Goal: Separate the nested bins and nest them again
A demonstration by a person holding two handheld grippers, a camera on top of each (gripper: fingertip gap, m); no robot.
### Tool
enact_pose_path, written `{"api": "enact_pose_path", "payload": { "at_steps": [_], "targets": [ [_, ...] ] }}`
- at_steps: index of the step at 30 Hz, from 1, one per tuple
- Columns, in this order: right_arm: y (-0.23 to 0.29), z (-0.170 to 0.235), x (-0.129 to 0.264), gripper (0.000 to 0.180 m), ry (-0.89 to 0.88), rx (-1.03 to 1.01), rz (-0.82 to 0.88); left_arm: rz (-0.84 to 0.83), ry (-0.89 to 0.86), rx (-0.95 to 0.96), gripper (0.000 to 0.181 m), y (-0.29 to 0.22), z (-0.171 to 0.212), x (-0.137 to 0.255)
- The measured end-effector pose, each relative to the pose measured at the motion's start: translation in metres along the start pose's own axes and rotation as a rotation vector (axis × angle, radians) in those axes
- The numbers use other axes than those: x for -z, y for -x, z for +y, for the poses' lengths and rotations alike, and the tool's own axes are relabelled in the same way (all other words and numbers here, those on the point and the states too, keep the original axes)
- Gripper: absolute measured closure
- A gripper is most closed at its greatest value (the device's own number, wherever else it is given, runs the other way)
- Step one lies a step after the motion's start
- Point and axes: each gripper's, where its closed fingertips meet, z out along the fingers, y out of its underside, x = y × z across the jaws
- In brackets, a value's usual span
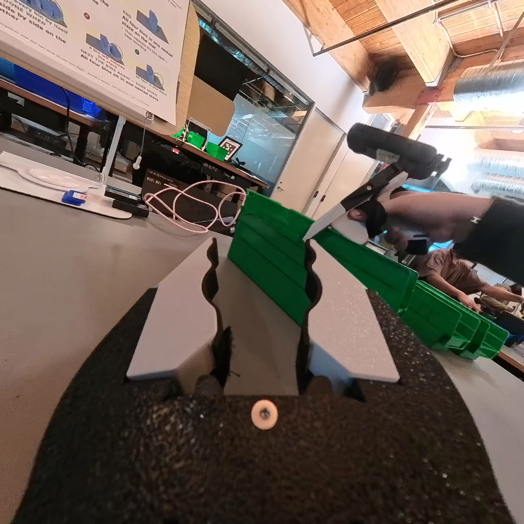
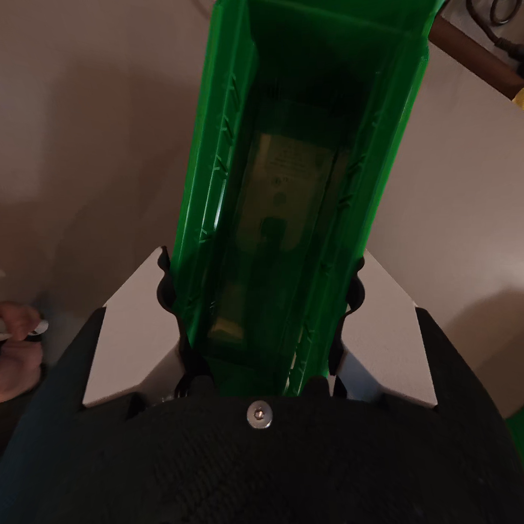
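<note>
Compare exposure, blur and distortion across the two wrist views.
Left wrist view: bright, windows blown out at right, fisheye bends the room; green plastic bins fairly sharp. Right wrist view: dim and underexposed, the green plastic bin shadowed inside, its pale label blurred; right gripper straddles it.

Workshop or lab space, judging by exposed timber ceiling beams (image 1: 402,37) and silver ductwork (image 1: 487,82), long workbenches (image 1: 221,161) along a glass partition (image 1: 263,113), an instruction poster (image 1: 113,42) on cardboard, green bins (image 1: 198,138) and a fiducial marker card (image 1: 232,146) on the far bench.
</note>
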Motion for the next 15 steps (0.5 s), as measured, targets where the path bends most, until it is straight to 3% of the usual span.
{"api": "enact_pose_path", "payload": {
  "at_steps": [4, 9, 11, 15],
  "targets": [
    [0.010, -0.005, 0.009, 0.049, -0.071, 0.021, -0.094, 0.002, 0.000, 0.008, 0.121, 0.000, 0.000, 0.000],
    [-0.002, -0.017, 0.079, 0.040, -0.270, 0.128, -0.158, -0.017, 0.010, -0.010, 0.121, 0.003, 0.001, 0.000],
    [-0.044, -0.014, 0.112, 0.038, -0.349, 0.165, -0.051, -0.021, 0.010, -0.015, 0.121, 0.003, 0.001, 0.000],
    [-0.186, 0.023, 0.155, 0.034, -0.371, 0.069, 0.311, -0.027, 0.009, -0.026, 0.121, 0.003, 0.001, -0.001]
  ]
}}
